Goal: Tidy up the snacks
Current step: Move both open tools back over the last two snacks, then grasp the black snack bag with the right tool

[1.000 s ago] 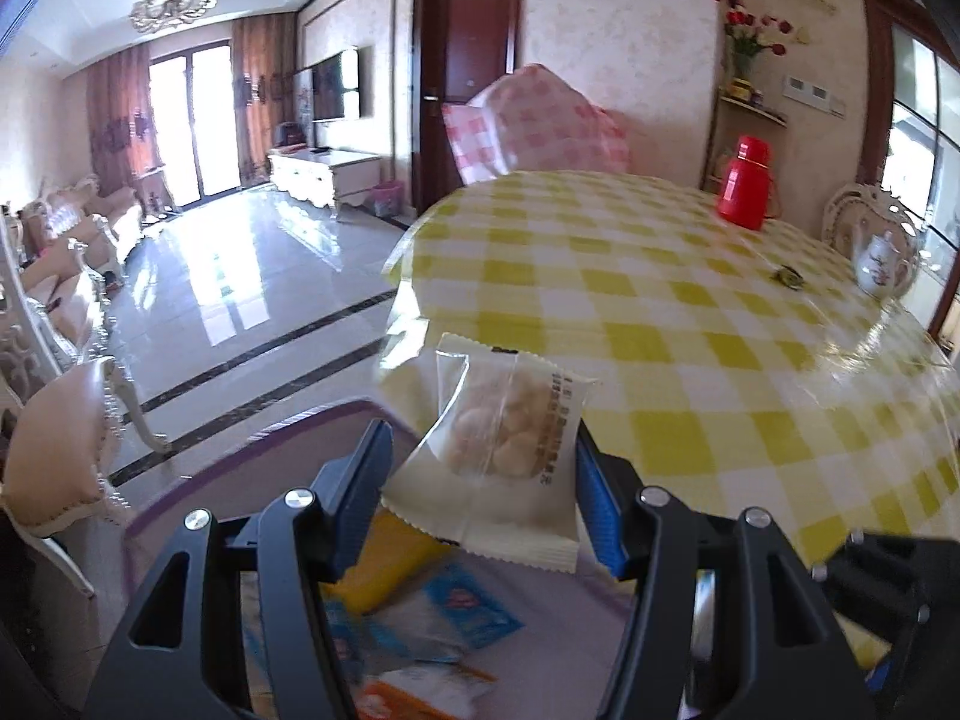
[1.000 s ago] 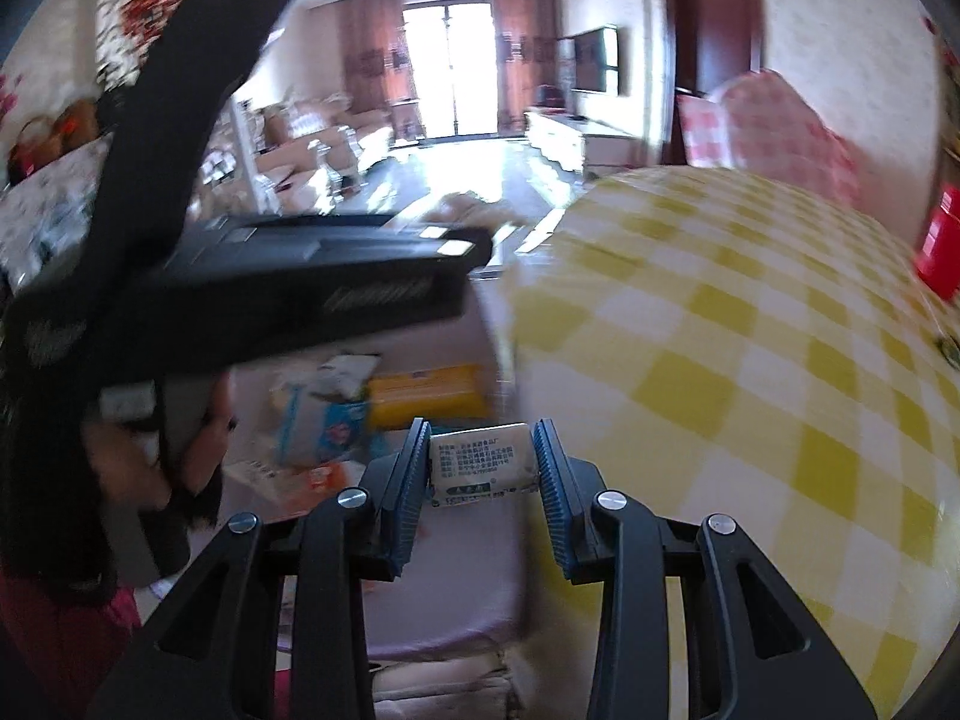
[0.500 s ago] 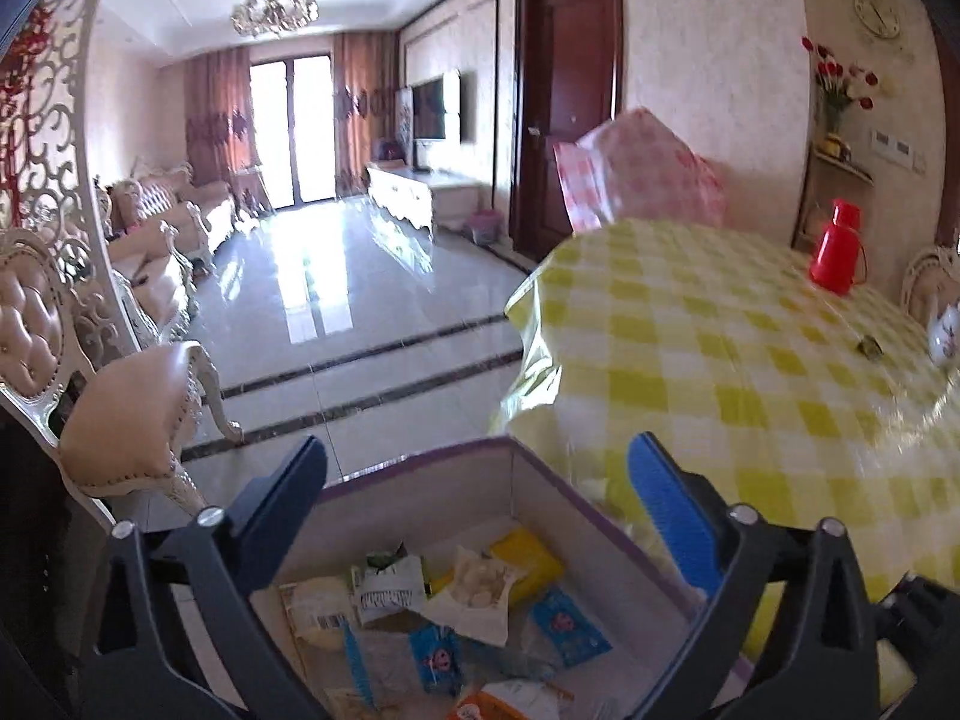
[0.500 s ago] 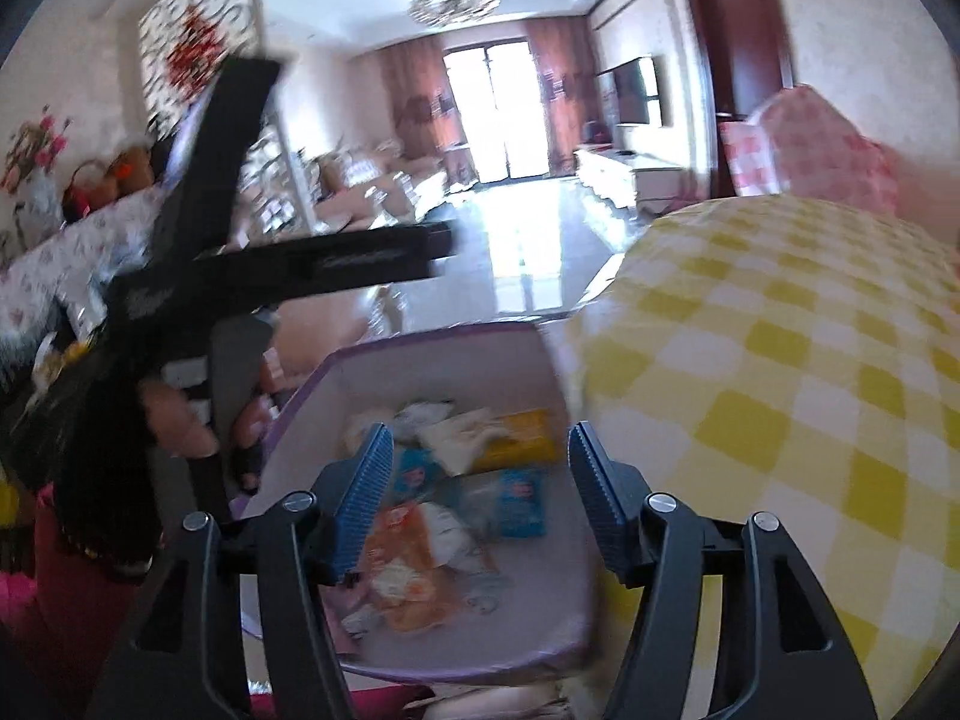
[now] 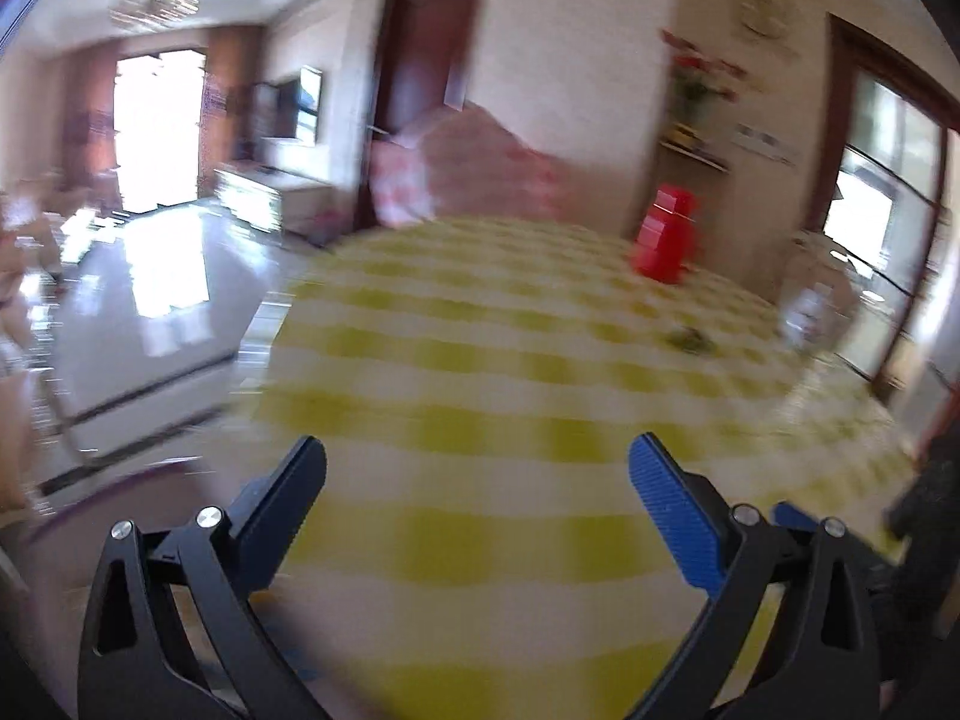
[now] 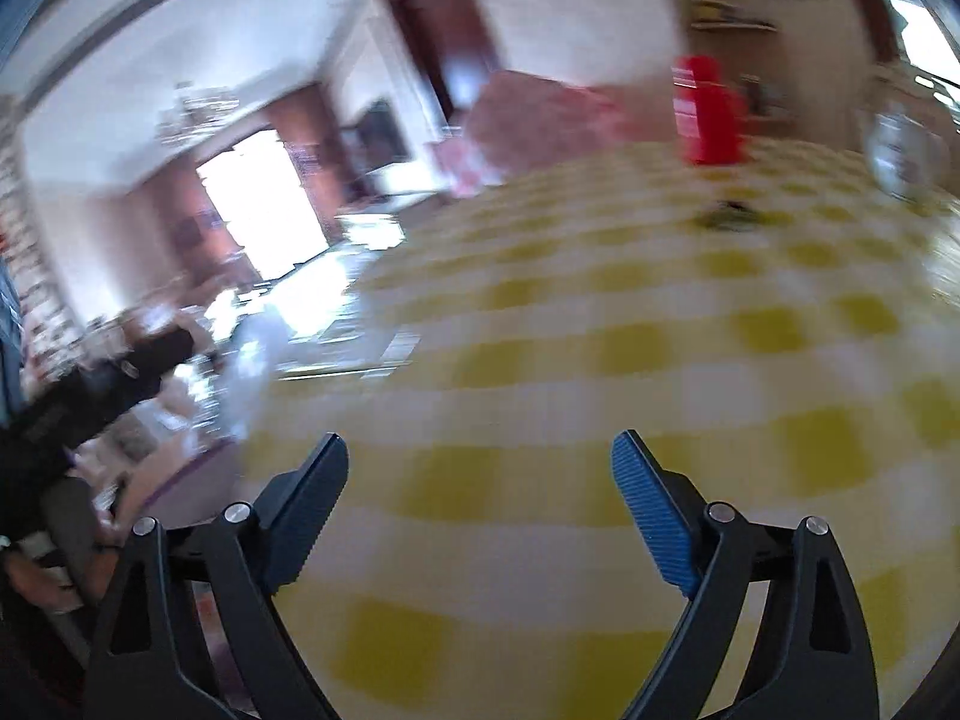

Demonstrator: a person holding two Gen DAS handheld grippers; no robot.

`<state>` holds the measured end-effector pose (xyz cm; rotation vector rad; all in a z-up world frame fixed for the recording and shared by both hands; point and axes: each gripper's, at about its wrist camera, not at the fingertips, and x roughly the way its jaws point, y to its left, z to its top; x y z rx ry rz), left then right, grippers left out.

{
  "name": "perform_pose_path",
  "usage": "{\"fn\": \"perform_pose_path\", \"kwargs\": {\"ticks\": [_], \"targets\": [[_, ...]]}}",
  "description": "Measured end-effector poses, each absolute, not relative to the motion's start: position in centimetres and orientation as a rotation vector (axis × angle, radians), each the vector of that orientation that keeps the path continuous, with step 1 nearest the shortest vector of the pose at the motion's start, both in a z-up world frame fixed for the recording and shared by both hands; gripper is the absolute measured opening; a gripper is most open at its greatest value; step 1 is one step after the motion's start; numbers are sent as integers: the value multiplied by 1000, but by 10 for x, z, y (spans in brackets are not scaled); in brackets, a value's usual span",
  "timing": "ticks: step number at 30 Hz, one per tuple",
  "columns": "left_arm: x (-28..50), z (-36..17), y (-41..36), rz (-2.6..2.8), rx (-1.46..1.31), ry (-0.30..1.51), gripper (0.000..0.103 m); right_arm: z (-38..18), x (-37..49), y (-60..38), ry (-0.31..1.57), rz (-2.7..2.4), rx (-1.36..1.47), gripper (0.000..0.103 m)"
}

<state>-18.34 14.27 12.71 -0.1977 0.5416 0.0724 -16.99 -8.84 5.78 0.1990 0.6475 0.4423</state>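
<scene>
Both snack packets have dropped into the purple bin; my left tool point(image 5: 477, 474) and right tool point(image 6: 480, 471), just opened wide, hang empty over the checked surface point(image 5: 540, 360), which shows no snacks.

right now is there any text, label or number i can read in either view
None readable: both views are motion-blurred.
Red flask: no label can be made out.
Wall clock: its numerals are smeared.
Wall panel: any marking on it is too blurred to read.
Checked tablecloth: pattern only.
</scene>
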Motion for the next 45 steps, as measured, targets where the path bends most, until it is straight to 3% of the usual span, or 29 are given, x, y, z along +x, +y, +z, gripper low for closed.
{"fn": "perform_pose_path", "kwargs": {"ticks": [9,16,26,34,38,41,45], "targets": [[-4,78,19,-106,-288,703,101,35,-111,-203,712,201,288,87],[104,55,-14,0,-325,669,101,37,-13,-239,747,86,342,87],[128,39,34,36,-490,580,101,37,184,-234,772,-28,386,87],[135,34,47,42,-556,627,101,22,280,-177,836,-86,149,81],[136,33,44,34,-540,632,101,3,281,-175,900,-68,47,57],[137,31,39,21,-521,653,101,5,253,-194,889,-35,62,27],[140,30,31,-1,-486,668,101,14,193,-226,854,47,175,23]]}}
